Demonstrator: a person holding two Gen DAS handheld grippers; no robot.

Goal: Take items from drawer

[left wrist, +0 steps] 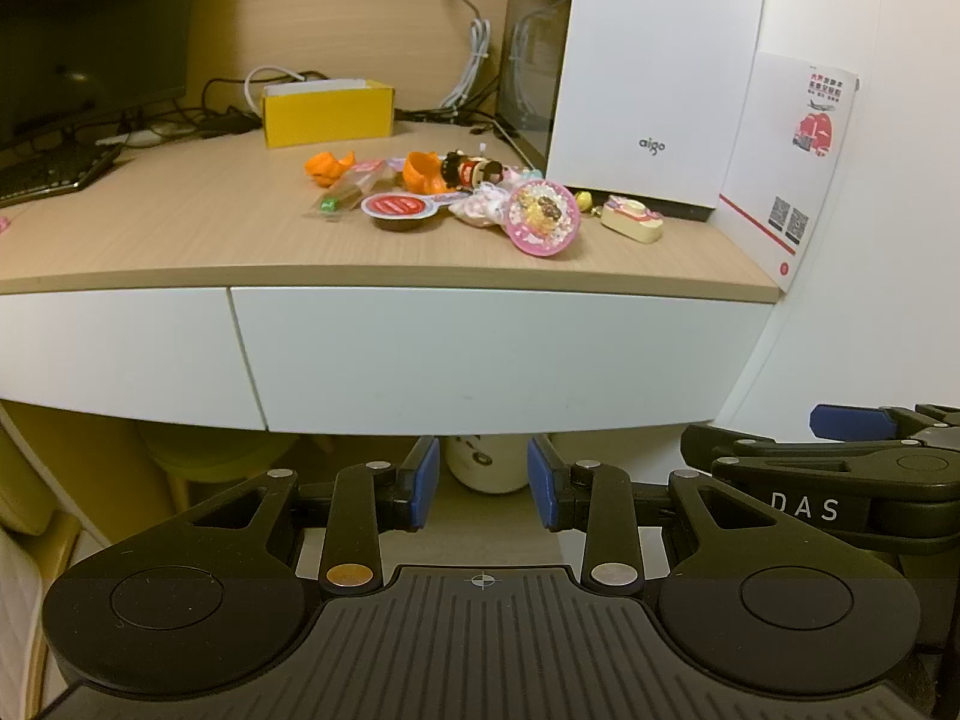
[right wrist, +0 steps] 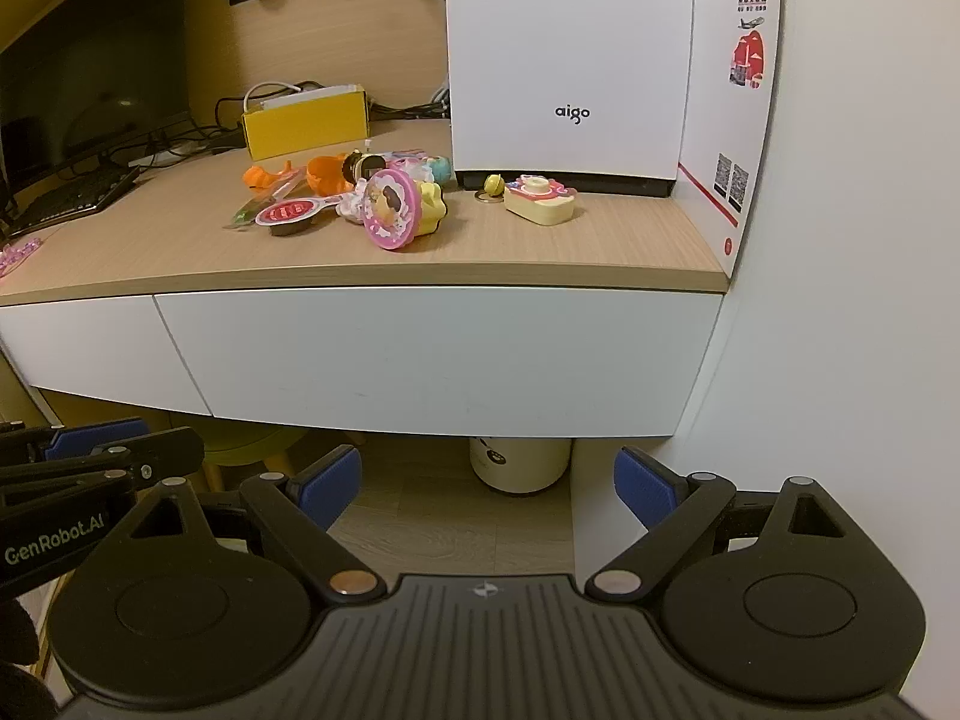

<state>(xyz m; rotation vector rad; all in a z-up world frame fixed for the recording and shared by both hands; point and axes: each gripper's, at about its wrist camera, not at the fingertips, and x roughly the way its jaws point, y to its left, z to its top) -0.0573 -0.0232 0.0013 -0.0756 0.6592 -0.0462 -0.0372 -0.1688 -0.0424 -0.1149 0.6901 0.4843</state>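
The white drawer front (left wrist: 480,354) (right wrist: 432,354) under the wooden desktop (left wrist: 180,222) (right wrist: 540,240) is closed in both views. Small items lie heaped on the desktop: a pink round toy (left wrist: 543,217) (right wrist: 393,210), a cream toy camera (left wrist: 633,219) (right wrist: 540,199), orange pieces (left wrist: 327,167) (right wrist: 267,173) and a red-lidded cup (left wrist: 399,210) (right wrist: 288,216). My left gripper (left wrist: 480,489) hangs open below the drawer's lower edge, nothing between its blue pads. My right gripper (right wrist: 489,489) is open wider, also empty, beside it at the same height.
A white aigo box (left wrist: 654,72) (right wrist: 570,54) and a leaflet (left wrist: 786,162) (right wrist: 732,96) stand at the desk's right against the wall. A yellow box (left wrist: 327,111), cables, a monitor and a keyboard (left wrist: 48,171) fill the back left. A white container (right wrist: 519,465) stands on the floor.
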